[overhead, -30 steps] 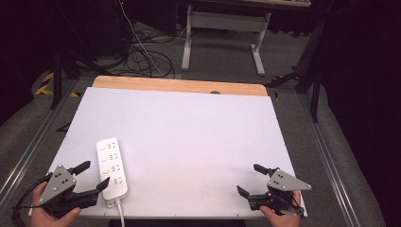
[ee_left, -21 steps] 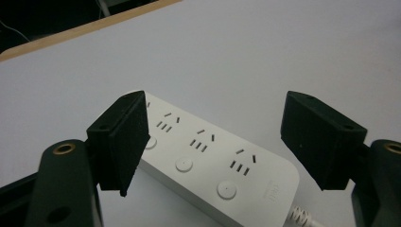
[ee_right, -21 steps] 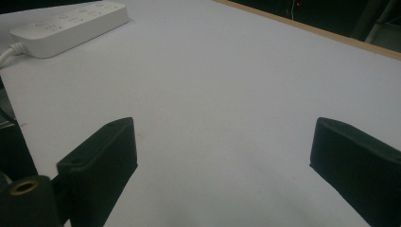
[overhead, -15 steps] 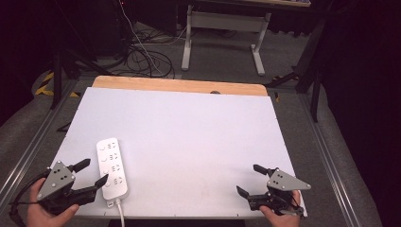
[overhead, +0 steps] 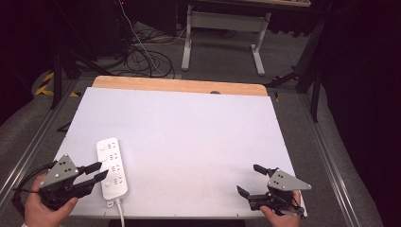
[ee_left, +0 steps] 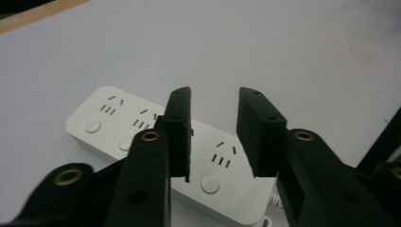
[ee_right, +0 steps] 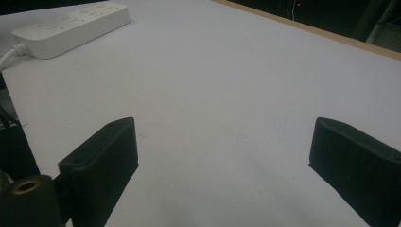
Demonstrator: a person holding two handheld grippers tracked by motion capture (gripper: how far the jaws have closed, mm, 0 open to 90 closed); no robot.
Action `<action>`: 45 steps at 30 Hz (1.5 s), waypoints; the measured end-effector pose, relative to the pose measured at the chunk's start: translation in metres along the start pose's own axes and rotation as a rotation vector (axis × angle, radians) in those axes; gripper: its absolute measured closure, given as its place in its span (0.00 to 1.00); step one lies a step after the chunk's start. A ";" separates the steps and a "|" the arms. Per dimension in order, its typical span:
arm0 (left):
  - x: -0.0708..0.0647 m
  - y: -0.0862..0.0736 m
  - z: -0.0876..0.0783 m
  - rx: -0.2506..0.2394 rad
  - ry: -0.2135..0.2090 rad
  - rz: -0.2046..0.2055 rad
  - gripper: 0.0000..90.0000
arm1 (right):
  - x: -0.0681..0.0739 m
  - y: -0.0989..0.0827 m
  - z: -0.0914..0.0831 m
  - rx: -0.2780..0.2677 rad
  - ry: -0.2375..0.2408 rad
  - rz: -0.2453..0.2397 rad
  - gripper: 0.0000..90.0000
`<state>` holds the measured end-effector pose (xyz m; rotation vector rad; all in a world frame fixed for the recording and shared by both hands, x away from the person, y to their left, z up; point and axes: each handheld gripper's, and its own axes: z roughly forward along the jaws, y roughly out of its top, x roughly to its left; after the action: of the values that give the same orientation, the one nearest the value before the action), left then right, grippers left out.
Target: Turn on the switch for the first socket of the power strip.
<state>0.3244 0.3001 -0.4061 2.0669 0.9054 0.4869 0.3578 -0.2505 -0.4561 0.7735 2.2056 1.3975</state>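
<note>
Power strip (ee_left: pixel 156 142) sockets behind left tool (ee_left: pixel 213 137).

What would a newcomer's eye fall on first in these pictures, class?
A white power strip lies near the front left corner of the pale table. The left tool points at it, jaws just closing, nothing between them. The right tool rests wide open at the front right.

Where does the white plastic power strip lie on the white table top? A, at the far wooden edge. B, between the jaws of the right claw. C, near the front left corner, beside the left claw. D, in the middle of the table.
C: the white plastic power strip lies near the front left corner of the white table top, just ahead of the left claw, far from the right claw.
</note>
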 end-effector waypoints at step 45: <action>0.013 0.006 0.049 0.483 -0.067 -0.035 1.00 | 0.000 0.000 0.000 0.000 0.004 -0.001 0.11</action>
<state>0.3651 0.2812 -0.4302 2.4763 1.0963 0.1860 0.3577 -0.2509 -0.4561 0.7700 2.2093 1.3996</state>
